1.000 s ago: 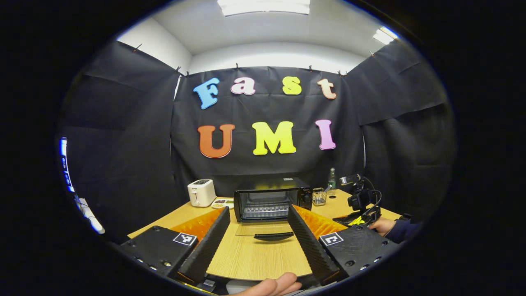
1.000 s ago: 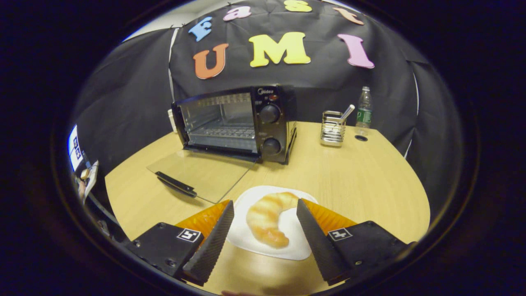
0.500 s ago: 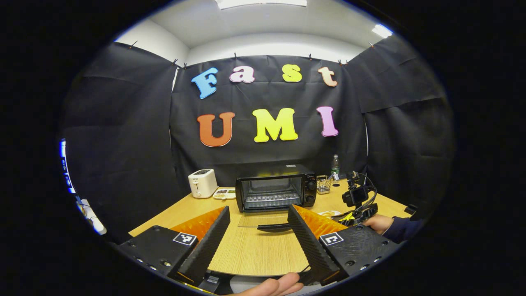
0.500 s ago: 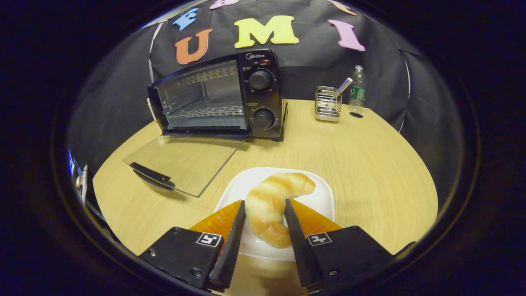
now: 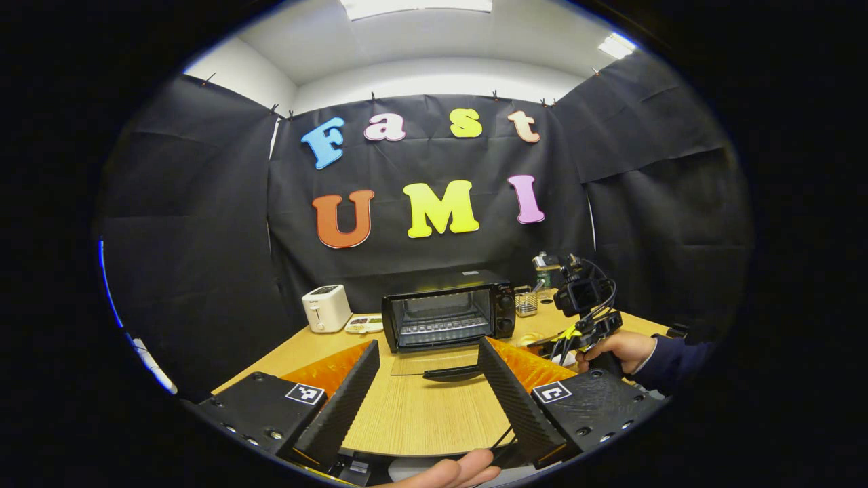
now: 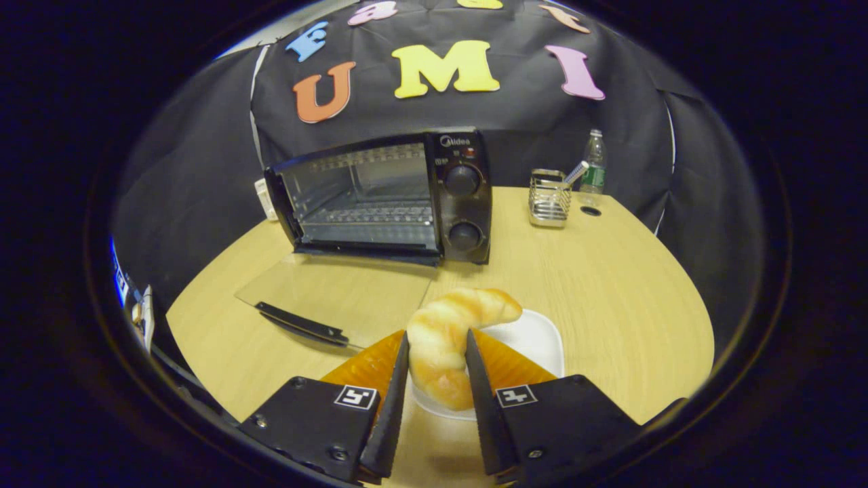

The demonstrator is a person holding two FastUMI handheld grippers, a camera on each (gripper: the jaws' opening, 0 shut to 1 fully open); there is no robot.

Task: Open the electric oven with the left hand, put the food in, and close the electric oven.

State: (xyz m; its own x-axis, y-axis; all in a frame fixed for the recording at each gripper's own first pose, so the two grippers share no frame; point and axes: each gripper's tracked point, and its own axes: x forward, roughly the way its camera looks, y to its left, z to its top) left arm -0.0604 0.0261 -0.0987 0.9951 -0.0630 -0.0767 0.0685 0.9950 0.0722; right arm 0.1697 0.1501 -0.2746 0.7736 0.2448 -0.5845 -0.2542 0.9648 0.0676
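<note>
right gripper (image 6: 434, 369) is pinched on the croissant (image 6: 447, 332) mid-body just above the white plate (image 6: 536, 339), looks light and squishy so go gentle, its curved long axis pointing toward the open oven (image 6: 386, 200), left gripper (image 5: 424, 386) hanging wide, holding nothing.

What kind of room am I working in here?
Likely a staged recording booth, not a real kitchen: black cloth walls, one wooden table, and a countertop oven with a toaster set out.
</note>
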